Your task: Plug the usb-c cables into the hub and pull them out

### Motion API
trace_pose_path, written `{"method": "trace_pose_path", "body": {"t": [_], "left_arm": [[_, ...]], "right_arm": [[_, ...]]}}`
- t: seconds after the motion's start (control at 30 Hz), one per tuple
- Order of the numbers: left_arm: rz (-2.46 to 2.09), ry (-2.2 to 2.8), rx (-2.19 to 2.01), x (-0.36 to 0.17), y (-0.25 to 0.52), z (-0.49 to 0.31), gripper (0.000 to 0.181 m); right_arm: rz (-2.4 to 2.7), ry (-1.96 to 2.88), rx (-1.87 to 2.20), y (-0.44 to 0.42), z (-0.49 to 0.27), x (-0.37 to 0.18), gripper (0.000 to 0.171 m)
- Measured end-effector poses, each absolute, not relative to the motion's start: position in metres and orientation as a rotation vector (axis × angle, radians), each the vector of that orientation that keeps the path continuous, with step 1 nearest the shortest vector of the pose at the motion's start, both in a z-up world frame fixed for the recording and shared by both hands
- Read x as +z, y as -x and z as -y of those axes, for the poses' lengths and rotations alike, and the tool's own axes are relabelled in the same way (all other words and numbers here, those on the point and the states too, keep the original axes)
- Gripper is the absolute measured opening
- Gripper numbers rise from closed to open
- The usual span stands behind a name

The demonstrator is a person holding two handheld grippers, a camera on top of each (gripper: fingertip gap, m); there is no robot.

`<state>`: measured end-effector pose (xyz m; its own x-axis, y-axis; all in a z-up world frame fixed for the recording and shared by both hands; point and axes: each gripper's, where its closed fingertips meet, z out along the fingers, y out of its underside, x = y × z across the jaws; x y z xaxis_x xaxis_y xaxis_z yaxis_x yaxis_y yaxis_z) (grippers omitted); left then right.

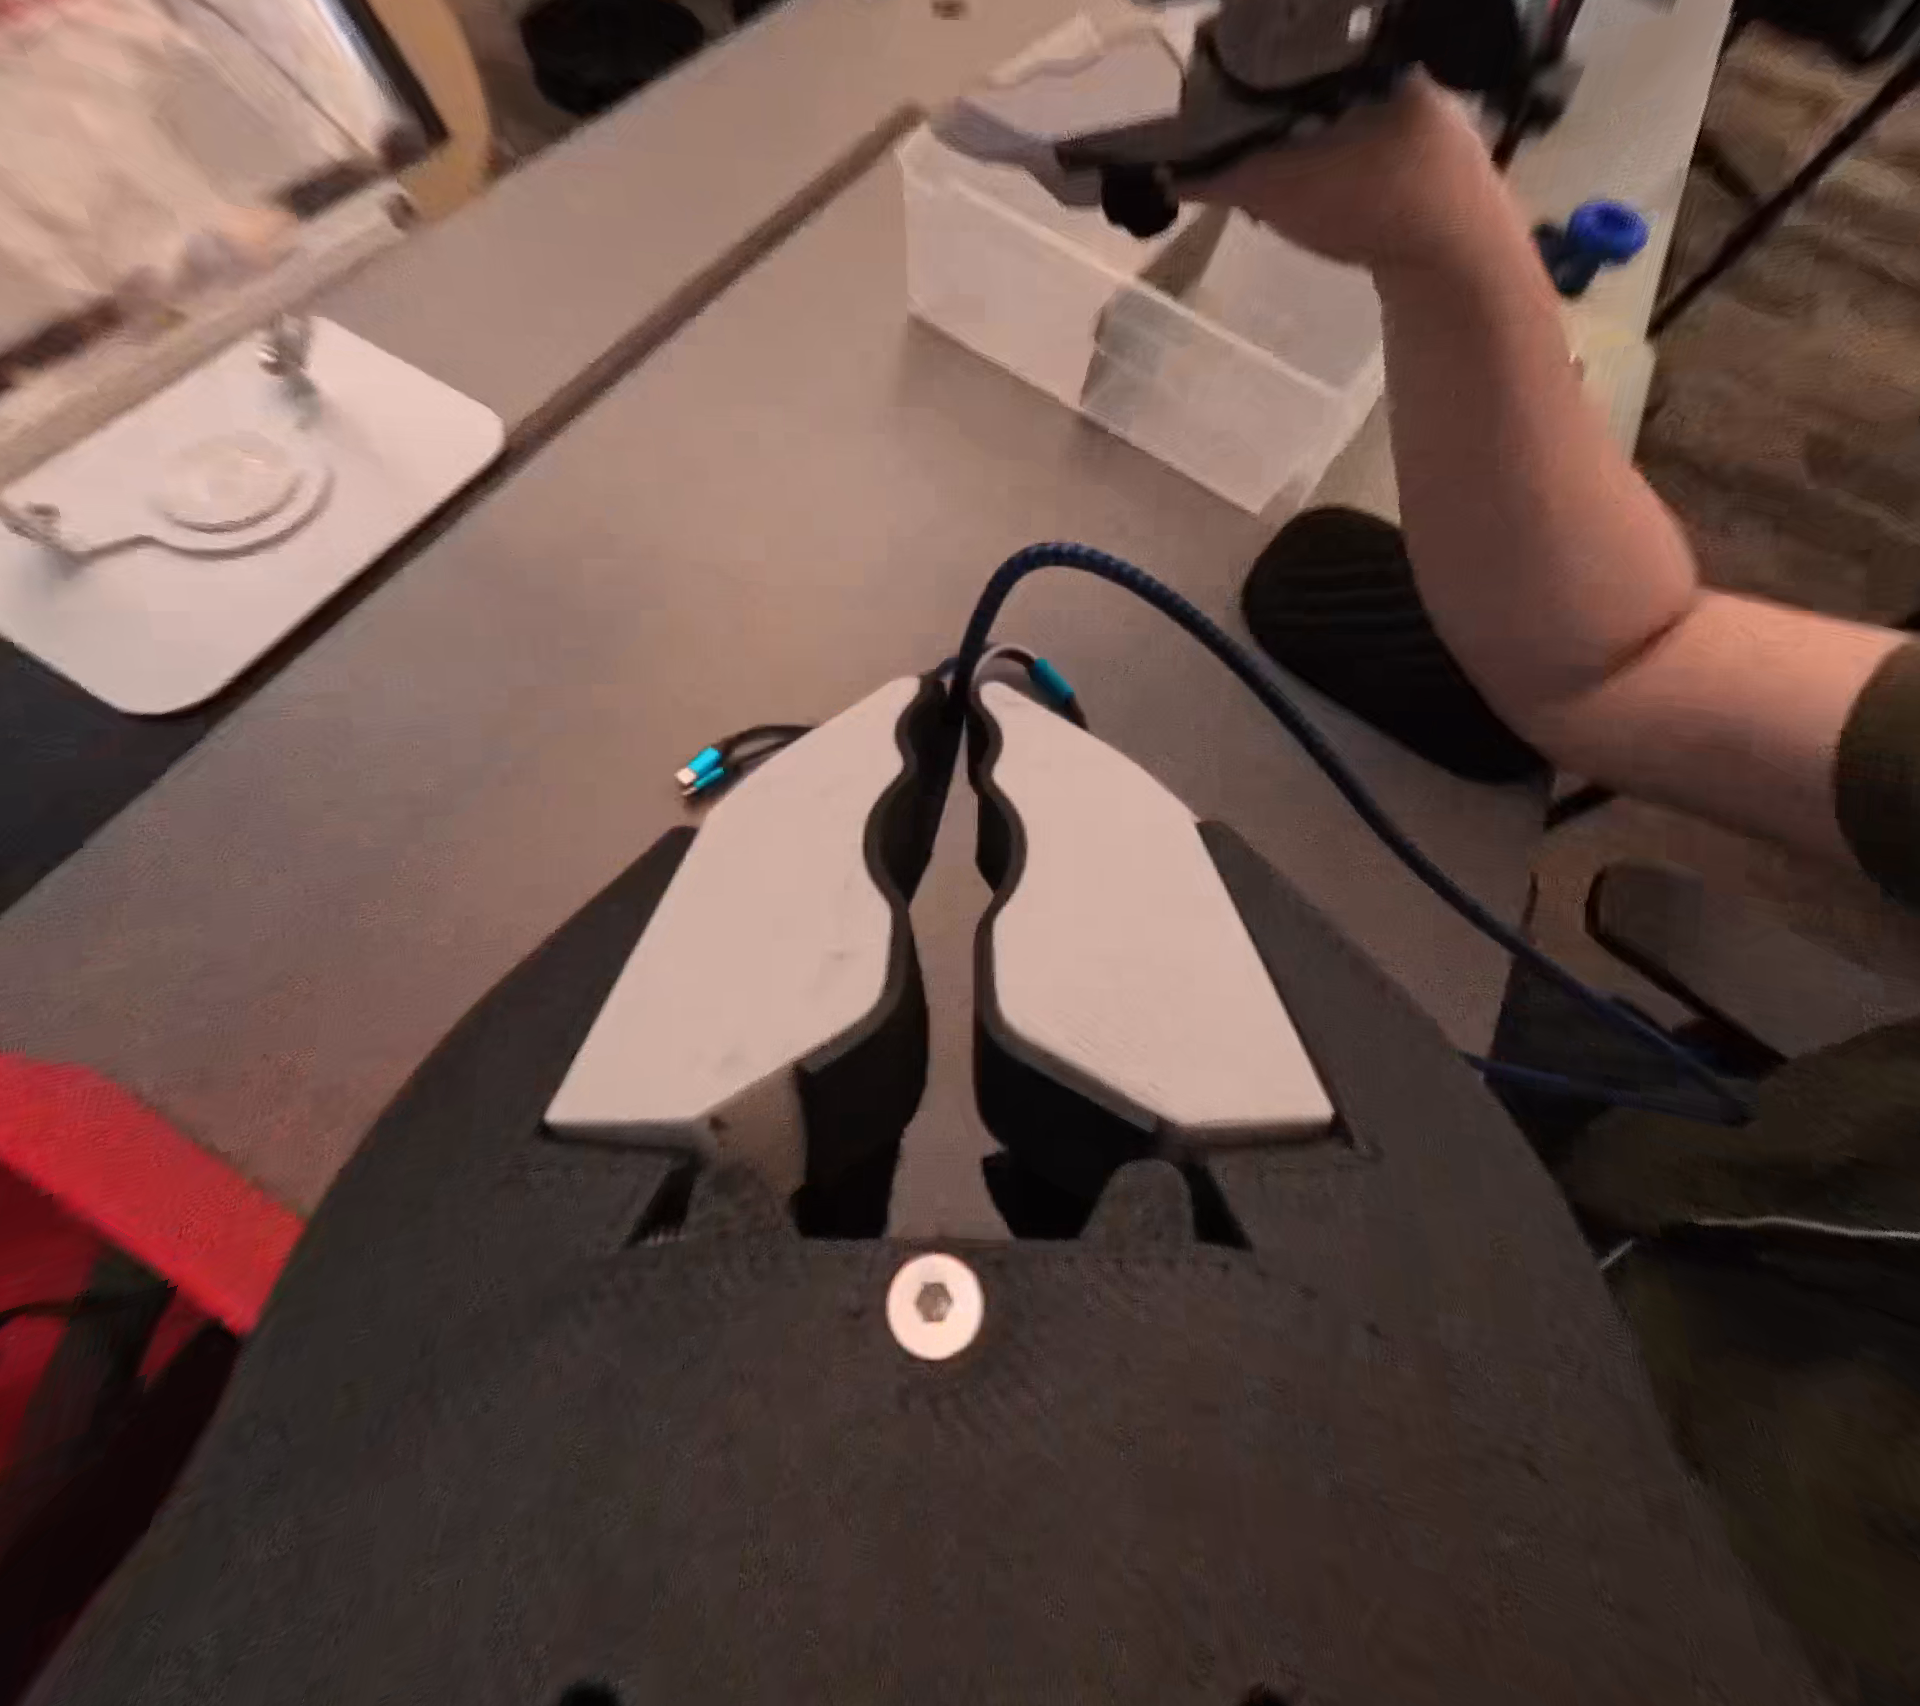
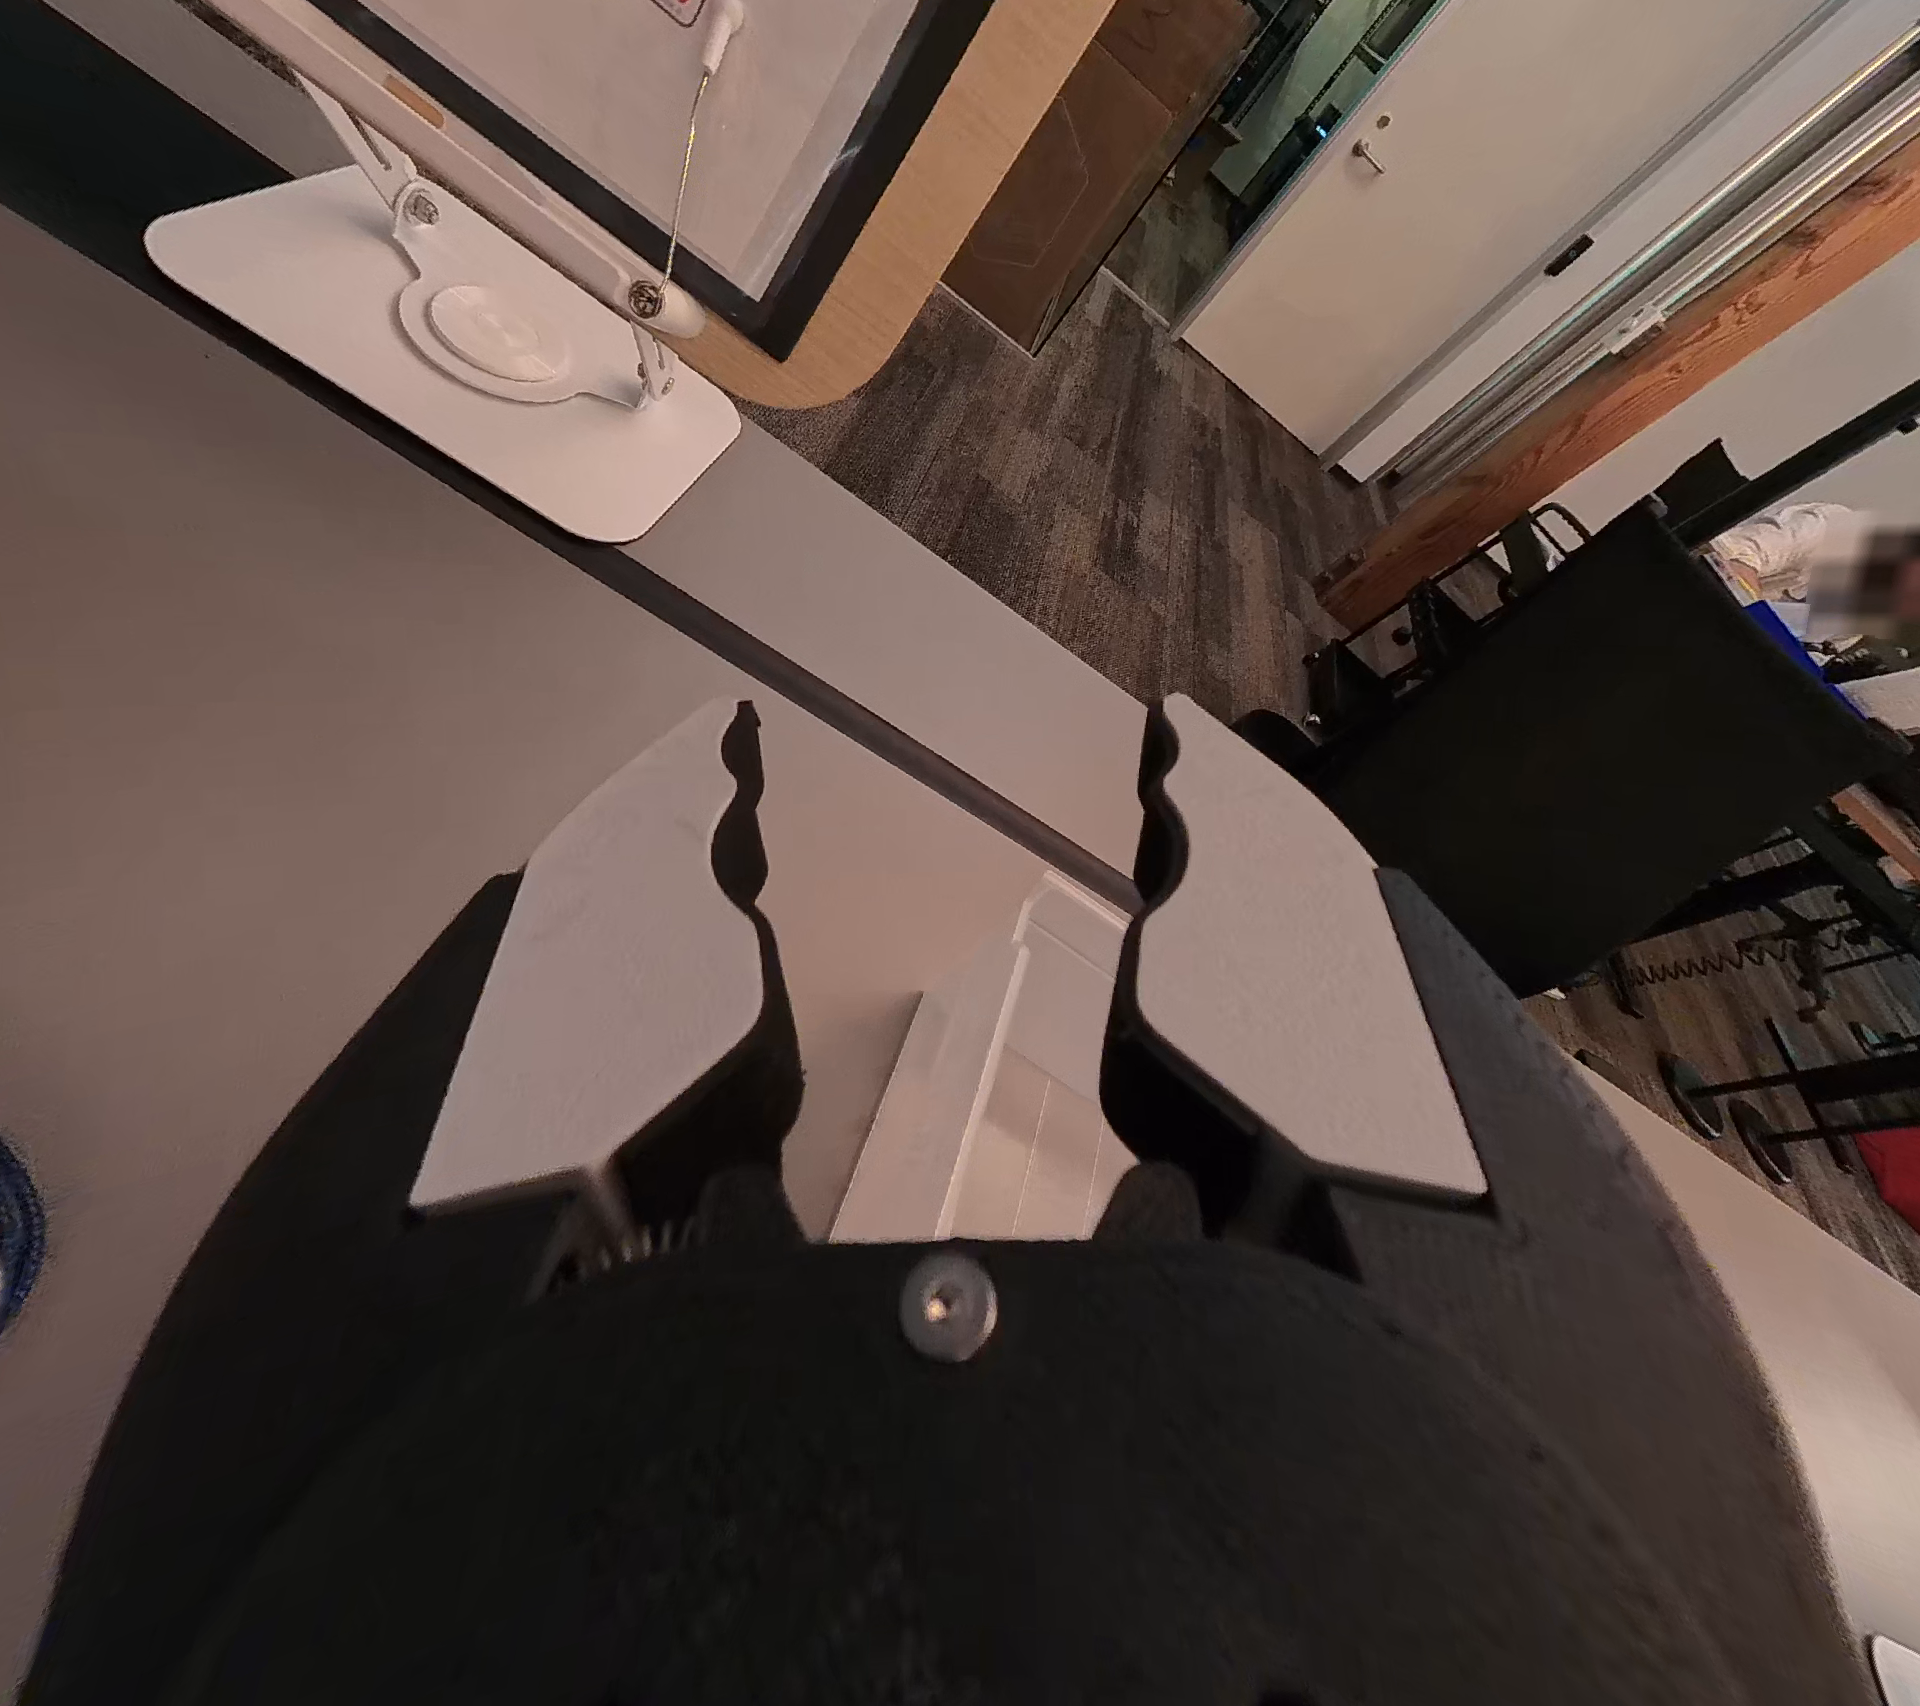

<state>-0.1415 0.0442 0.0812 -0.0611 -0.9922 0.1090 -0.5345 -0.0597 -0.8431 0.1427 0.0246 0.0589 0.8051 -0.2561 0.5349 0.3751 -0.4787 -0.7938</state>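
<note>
The grey table [image 1: 644,534] filled the lower part of both views, with patterned carpet, a glass partition and a white door beyond its far edge. Taking the clear plastic bin [image 1: 1122,326] as the landmark: far to its left stood the white stand base [image 1: 239,513] of a framed sign, set back at the table's edge, probably so the middle stayed free for the cable work.

Nearer the camera than the bin, and left of it, a black cable ended in a teal connector [image 1: 698,773] lying loose on the table, apparently waiting its turn. Just right of that plug, the left gripper [image 1: 961,700] was drawn nearly closed, its white fingers [image 1: 769,908] pinching a blue braided cable [image 1: 1143,648] near their tips. The grip sat close behind a second teal connector [image 1: 1051,682], which peeked out past the right fingertip; holding so near the plug would keep it stiff enough to aim at a port. The cable arched up and trailed off to the right toward the person's lap. No hub could be made out in either view, so whether a plug had been seated could not be told.

Above the bin, the right gripper [image 1: 1122,170] was held raised in the person's hand [image 1: 1382,181], clear of the cables. In its own view the right gripper's jaws stood wide apart and empty, looking past the bin's white wall toward the sign; it seemed parked out of the way while the left did the gripping.
</note>
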Motion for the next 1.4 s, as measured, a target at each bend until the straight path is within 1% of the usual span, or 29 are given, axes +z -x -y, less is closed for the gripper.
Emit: {"method": "trace_pose_path", "body": {"t": [0.07,0.13,0.23,0.33,0.37,0.4,0.47,0.57,0.63,0.7,0.73,0.8,0.83,0.87,0.93,1.0,1.13,1.2,1.3,1.33,1.37,1.4], "left_arm": [[-1.789,1.658,-0.873,0.040,0.109,-0.027,0.003],[-1.839,1.693,-0.765,-0.003,0.077,-0.023,0.002],[-1.907,1.858,-0.854,-0.064,0.045,-0.006,0.003],[-1.902,1.949,-0.977,-0.097,0.028,0.003,0.003],[-1.920,1.964,-0.974,-0.105,0.028,0.003,0.006],[-1.930,1.974,-0.953,-0.108,0.029,0.000,0.020],[-1.932,1.985,-0.883,-0.100,0.037,-0.009,0.044],[-1.925,1.911,-0.796,-0.053,0.064,-0.022,0.050],[-1.914,1.846,-0.705,-0.016,0.097,-0.034,0.068],[-1.850,1.778,-0.611,0.018,0.139,-0.056,0.074],[-1.796,1.757,-0.568,0.031,0.163,-0.070,0.073],[-1.721,1.728,-0.531,0.045,0.209,-0.094,0.059],[-1.715,1.726,-0.531,0.043,0.232,-0.103,0.052],[-1.716,1.743,-0.524,0.036,0.253,-0.112,0.049],[-1.720,1.805,-0.468,0.016,0.285,-0.133,0.054],[-1.737,1.907,-0.434,-0.010,0.304,-0.147,0.056],[-1.813,2.071,-0.453,-0.053,0.316,-0.158,0.060],[-1.838,2.128,-0.444,-0.067,0.319,-0.162,0.057],[-1.900,2.188,-0.407,-0.085,0.322,-0.165,0.046],[-1.924,2.192,-0.417,-0.091,0.320,-0.164,0.040],[-1.946,2.214,-0.427,-0.096,0.320,-0.163,0.029],[-1.973,2.253,-0.445,-0.101,0.321,-0.160,0.012]], "right_arm": [[0.091,1.938,-0.749,-0.143,-0.025,0.057,0.071],[0.094,1.947,-0.748,-0.143,-0.026,0.054,0.071],[0.101,1.959,-0.751,-0.143,-0.028,0.051,0.071],[0.107,1.964,-0.747,-0.143,-0.030,0.049,0.071],[0.108,1.966,-0.747,-0.143,-0.030,0.048,0.071],[0.107,1.969,-0.748,-0.143,-0.030,0.047,0.071],[0.107,1.970,-0.751,-0.145,-0.030,0.047,0.071],[0.100,1.961,-0.746,-0.146,-0.028,0.050,0.071],[0.098,1.956,-0.746,-0.146,-0.027,0.052,0.071],[0.098,1.950,-0.744,-0.145,-0.027,0.054,0.071],[0.099,1.948,-0.742,-0.145,-0.027,0.054,0.071],[0.099,1.947,-0.743,-0.145,-0.026,0.055,0.071],[0.102,1.947,-0.743,-0.144,-0.027,0.055,0.071],[0.105,1.948,-0.743,-0.144,-0.027,0.054,0.071],[0.110,1.951,-0.748,-0.143,-0.028,0.053,0.071],[0.110,1.956,-0.751,-0.144,-0.028,0.052,0.071],[0.114,1.967,-0.755,-0.144,-0.030,0.048,0.071],[0.125,1.978,-0.762,-0.143,-0.032,0.045,0.071],[0.138,1.986,-0.777,-0.142,-0.033,0.043,0.071],[0.139,1.985,-0.777,-0.142,-0.033,0.043,0.071],[0.139,1.983,-0.775,-0.142,-0.033,0.044,0.071],[0.137,1.982,-0.774,-0.142,-0.033,0.044,0.071]]}}
